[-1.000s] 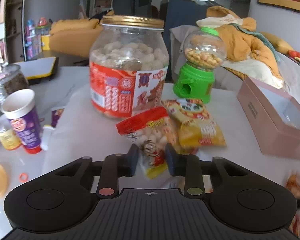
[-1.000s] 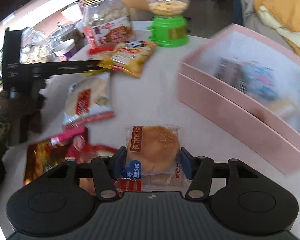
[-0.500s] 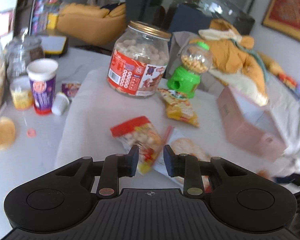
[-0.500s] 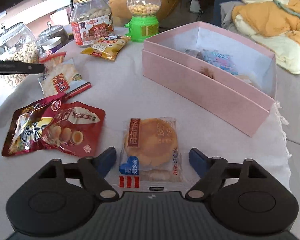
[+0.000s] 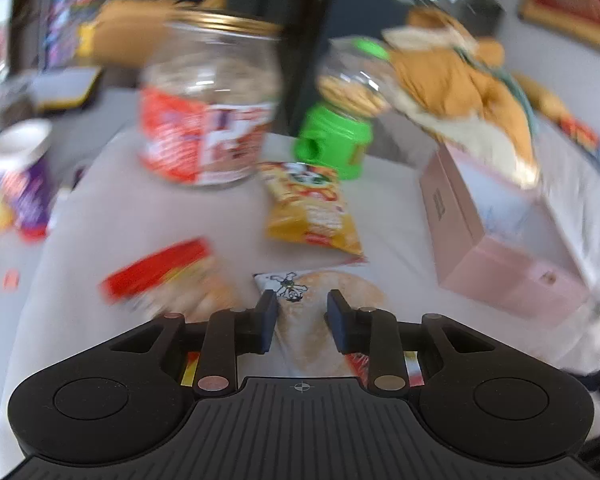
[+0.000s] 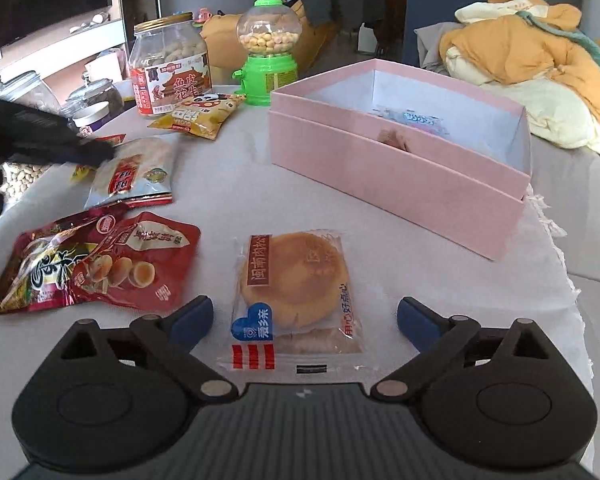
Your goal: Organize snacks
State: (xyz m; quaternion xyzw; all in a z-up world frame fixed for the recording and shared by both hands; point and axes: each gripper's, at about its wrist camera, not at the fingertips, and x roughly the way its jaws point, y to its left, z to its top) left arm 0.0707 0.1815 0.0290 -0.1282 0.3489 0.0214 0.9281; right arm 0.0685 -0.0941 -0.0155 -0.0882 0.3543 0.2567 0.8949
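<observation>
A round cake in a clear packet (image 6: 296, 280) lies flat on the white cloth. My right gripper (image 6: 305, 308) straddles its near end with jaws opening wide, and the pads are clear of it. Just above a white rice-cracker packet (image 5: 352, 284) hangs my left gripper (image 5: 302, 300); its jaws are close together, just starting to open, and grip nothing. A red-topped snack packet (image 5: 168, 276) lies blurred to its left. The pink box (image 6: 380, 176) stands open at the right with a few packets inside.
A yellow packet (image 5: 308, 208), a big peanut jar (image 5: 208, 120) and a green candy dispenser (image 5: 332, 144) stand at the back. Two red packets (image 6: 136, 264) lie left of the cake. Cups and glass jars crowd the far left; the cloth's edge runs along the right.
The right jaws have spread off the cake packet, which now rests on the cloth. The left gripper has let the red-topped packet go and swung right over the rice-cracker packet.
</observation>
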